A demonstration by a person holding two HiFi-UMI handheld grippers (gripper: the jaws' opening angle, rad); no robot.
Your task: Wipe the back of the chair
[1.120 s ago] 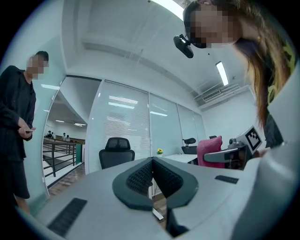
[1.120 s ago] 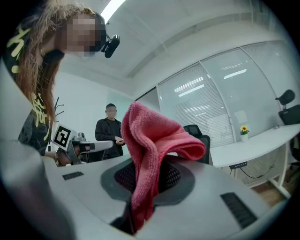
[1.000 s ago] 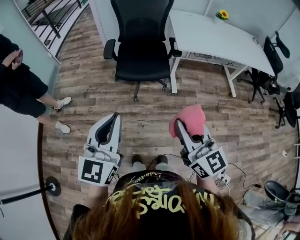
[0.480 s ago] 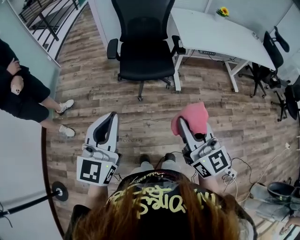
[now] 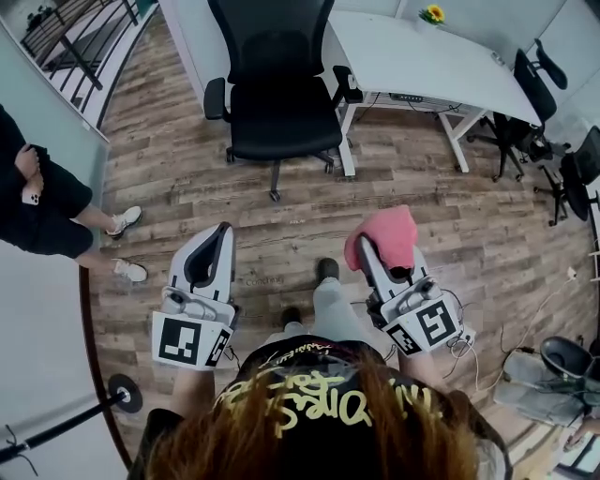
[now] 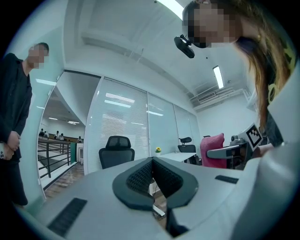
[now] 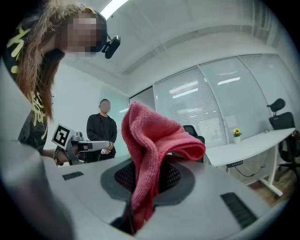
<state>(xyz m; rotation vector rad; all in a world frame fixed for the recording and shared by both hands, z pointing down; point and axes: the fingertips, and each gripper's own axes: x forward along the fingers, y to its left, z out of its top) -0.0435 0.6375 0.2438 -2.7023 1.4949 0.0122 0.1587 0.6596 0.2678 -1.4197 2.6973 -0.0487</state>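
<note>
We hold both grippers low over the floor (image 5: 281, 234), which is laid in long, worn-looking wood planks. The chair (image 5: 281, 89) stands well ahead of us with open floor between. It is black, with a tall mesh-like back, a padded seat, curved armrests and a star base on castors. It faces us, so the back is on its far side.

The right gripper (image 5: 375, 267), on the chair's right-hand side as we look, has its fingers (image 7: 176, 176) pressed shut on the cloth (image 7: 150, 140). The cloth is pink, with a nubby terry weave, and it folds up and flops over the tips. The left gripper (image 6: 151, 161) has its dark ribbed fingers (image 6: 138, 178) closed against each other with nothing between them.

A white desk (image 5: 422, 66) with a smooth top and straight edges stands just beside the chair's right armrest, and a small yellow flower (image 5: 432, 14) sits near its far edge. Left of the chair, well apart, a person in dark clothes (image 5: 37, 197) stands by a glass wall.
</note>
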